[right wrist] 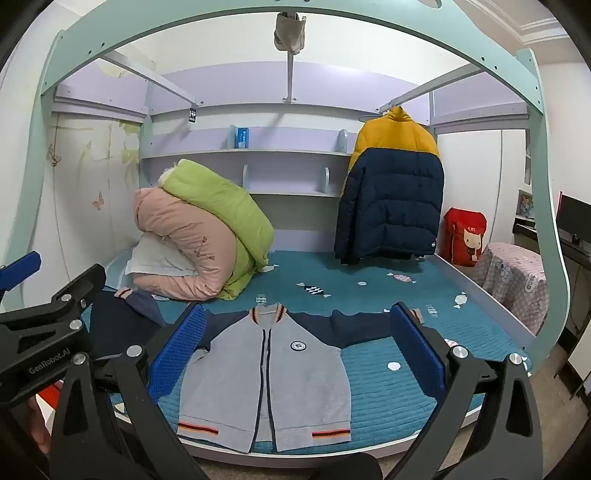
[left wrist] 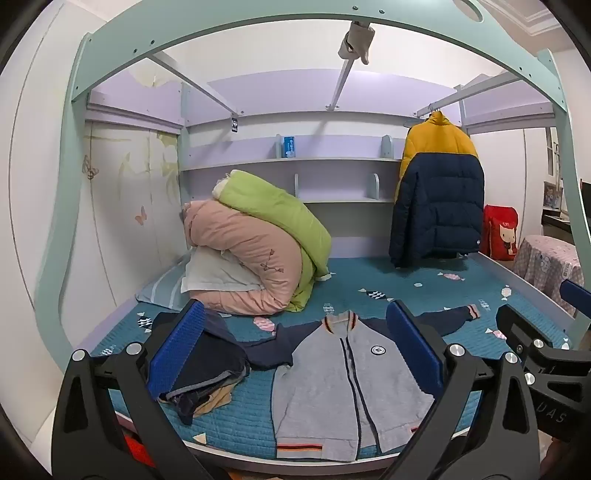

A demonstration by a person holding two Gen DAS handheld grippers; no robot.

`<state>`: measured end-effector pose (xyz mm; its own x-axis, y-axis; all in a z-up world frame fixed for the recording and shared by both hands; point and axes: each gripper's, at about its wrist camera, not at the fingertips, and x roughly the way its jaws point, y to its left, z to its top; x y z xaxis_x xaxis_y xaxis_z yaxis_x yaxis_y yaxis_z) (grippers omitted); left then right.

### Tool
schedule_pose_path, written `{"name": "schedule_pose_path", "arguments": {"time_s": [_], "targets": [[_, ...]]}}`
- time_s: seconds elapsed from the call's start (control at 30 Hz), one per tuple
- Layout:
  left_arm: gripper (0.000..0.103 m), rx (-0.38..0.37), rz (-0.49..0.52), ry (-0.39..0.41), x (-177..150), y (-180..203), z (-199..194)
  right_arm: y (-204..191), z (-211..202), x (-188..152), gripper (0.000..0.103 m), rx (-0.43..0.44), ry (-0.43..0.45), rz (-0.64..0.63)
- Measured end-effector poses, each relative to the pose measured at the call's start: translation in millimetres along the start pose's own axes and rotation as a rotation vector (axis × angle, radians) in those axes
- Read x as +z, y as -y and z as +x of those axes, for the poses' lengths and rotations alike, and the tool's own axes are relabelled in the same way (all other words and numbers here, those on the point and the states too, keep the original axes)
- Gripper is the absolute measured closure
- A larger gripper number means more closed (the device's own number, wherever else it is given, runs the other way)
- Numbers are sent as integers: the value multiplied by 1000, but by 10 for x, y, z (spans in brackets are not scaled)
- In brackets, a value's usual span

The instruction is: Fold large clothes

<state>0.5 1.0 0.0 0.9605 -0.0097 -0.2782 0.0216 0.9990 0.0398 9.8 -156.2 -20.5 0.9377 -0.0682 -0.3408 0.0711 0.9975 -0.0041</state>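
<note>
On bed (right wrist: 388,387), grey jacket (right wrist: 266,380) flat, zipped. Soft, light, limp knit; pinch at sleeve cuff or hem corners. Left tongs (left wrist: 295,350), right tongs (right wrist: 295,354) spread wide, empty.

Place: a child's bedroom in a home.
Bed: teal quilted bed (right wrist: 388,391) under a mint frame (left wrist: 229,22).
Bedding: rolled quilts (left wrist: 258,236).
Clothes: puffer coat (right wrist: 391,195) hanging.
Walls: butterfly wardrobe doors (left wrist: 122,206).

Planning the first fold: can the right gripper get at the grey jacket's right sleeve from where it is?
Probably yes. The right gripper is open and empty above the grey jacket, and the sleeve lies flat and uncovered on the teal bedspread, with nothing between.
</note>
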Motion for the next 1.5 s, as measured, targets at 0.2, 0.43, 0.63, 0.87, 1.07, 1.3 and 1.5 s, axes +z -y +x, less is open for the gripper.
{"name": "schedule_pose_path", "arguments": {"time_s": [0.2, 0.43, 0.63, 0.87, 1.07, 1.3, 1.5], "targets": [[5, -3, 3, 8, 5, -25, -28, 13, 2, 13, 7, 5, -2, 10], [5, 0, 11, 2, 11, 31, 16, 11, -35, 44, 7, 8, 2, 14], [5, -4, 7, 4, 20, 12, 9, -30, -14, 46, 7, 8, 1, 15], [5, -5, 6, 3, 15, 40, -19, -71, -28, 56, 7, 16, 8, 21], [5, -3, 5, 5, 10, 36, -22, -62, -31, 64, 7, 18, 8, 24], [5, -2, 3, 7, 39, 18, -70, -79, -36, 79, 7, 22, 9, 26], [5, -1, 3, 8, 38, 20, -70, -76, -37, 75, 7, 22, 11, 27]]}}
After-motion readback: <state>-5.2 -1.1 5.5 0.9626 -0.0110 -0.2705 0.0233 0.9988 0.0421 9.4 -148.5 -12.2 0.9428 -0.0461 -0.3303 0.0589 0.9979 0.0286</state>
